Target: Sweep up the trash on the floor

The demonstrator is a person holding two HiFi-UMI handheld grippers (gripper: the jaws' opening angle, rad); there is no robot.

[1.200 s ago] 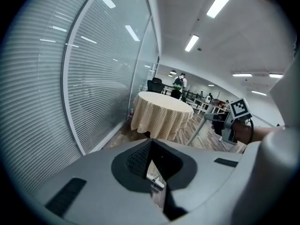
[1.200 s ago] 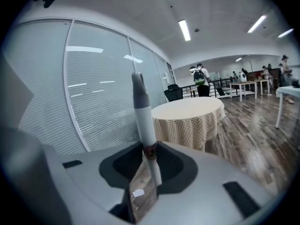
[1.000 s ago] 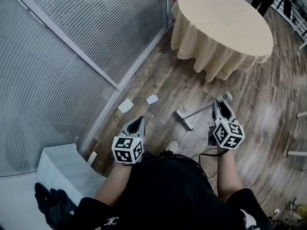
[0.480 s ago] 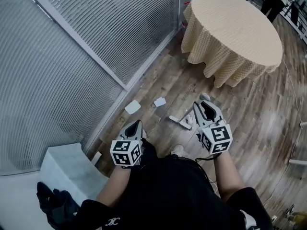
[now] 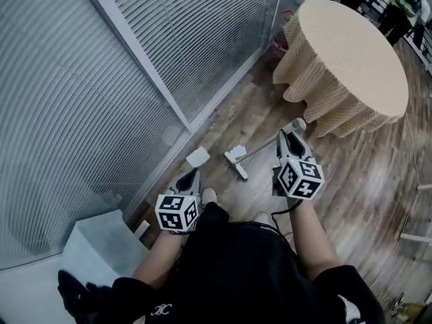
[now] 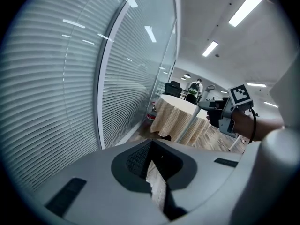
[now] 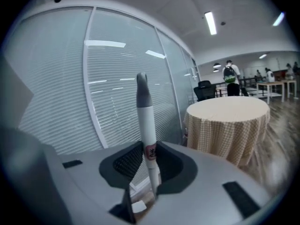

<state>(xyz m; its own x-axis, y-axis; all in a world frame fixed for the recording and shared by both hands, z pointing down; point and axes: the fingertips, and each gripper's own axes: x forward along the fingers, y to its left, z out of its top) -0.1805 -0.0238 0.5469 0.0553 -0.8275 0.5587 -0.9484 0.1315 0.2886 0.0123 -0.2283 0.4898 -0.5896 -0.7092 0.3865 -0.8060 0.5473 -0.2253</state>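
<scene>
Right gripper [image 7: 148, 149] clamps the broom handle [image 7: 146, 118]; only its view shows the red label [image 7: 150, 151], unreadable. Left gripper [image 6: 150, 144] is closed and empty, near a paper scrap [image 5: 198, 157].

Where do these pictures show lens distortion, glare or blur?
Head view: the window frame bows, all fairly sharp. Left gripper view: strong fisheye bulge, dark corners, ceiling lamps glare and mirror on the glass, near jaws soft. Right gripper view: same bulge and dark corners, broom handle sharp, floor at right edge smeared.
</scene>
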